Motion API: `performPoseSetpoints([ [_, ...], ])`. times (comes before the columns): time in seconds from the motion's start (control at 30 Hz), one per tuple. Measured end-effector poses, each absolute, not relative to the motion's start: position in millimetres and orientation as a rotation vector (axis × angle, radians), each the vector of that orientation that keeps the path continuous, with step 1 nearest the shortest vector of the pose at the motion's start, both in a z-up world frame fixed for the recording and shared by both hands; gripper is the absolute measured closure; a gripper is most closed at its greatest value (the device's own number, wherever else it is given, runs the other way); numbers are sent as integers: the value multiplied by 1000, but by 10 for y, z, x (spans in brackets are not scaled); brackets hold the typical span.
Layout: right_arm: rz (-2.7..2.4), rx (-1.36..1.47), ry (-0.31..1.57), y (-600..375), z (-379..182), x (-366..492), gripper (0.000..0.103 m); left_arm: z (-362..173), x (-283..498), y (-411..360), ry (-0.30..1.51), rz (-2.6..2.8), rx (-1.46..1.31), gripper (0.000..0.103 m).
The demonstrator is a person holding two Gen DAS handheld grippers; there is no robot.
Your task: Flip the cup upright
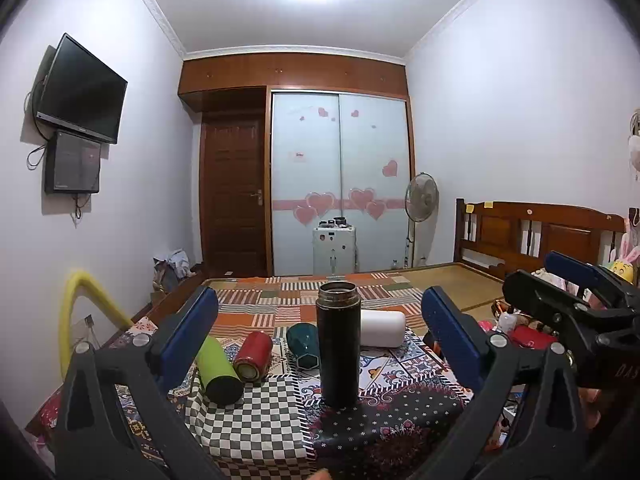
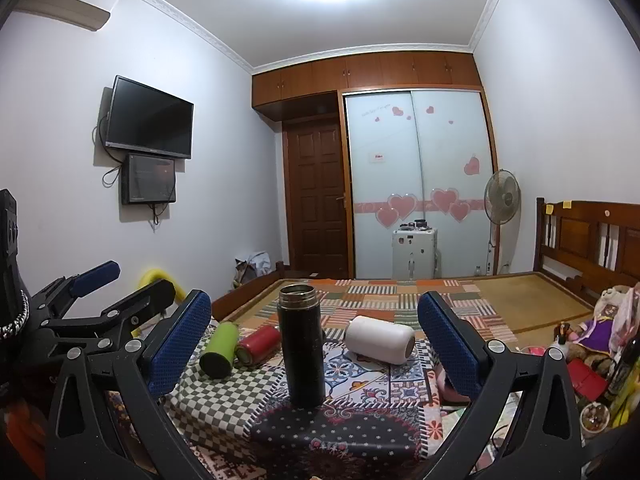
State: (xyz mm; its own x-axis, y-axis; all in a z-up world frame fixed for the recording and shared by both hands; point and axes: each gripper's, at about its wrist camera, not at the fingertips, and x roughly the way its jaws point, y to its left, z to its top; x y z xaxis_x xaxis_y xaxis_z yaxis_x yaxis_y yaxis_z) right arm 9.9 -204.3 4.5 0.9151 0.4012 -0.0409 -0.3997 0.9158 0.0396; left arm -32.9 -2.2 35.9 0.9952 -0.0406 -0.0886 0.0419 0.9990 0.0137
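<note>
A tall black cup [image 1: 338, 340] stands upright on the patterned cloth, mouth up; it also shows in the right wrist view [image 2: 301, 344]. Behind it lie on their sides a green cup [image 1: 218, 372] [image 2: 220, 348], a red cup [image 1: 253, 356] [image 2: 258, 344], a teal cup [image 1: 304, 346] and a white cup [image 1: 382, 328] [image 2: 380, 340]. My left gripper [image 1: 320, 344] is open, its blue pads wide on either side of the black cup and short of it. My right gripper [image 2: 314, 340] is open and empty, likewise framing the black cup.
The patchwork cloth [image 1: 260, 420] covers a small raised surface on a bed. A wooden headboard [image 1: 536, 236] stands right, with toys and clutter [image 2: 596, 344] beside it. A yellow foam tube [image 1: 80, 308] is at left. The right gripper's body [image 1: 568, 304] shows at right.
</note>
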Motion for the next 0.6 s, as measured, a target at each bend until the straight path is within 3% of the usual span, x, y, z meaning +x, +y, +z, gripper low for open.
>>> performPoseSetpoints([
  [0.6,417,38,53,-2073,70,105,0,333,-314,-15,98,-48,13,0],
])
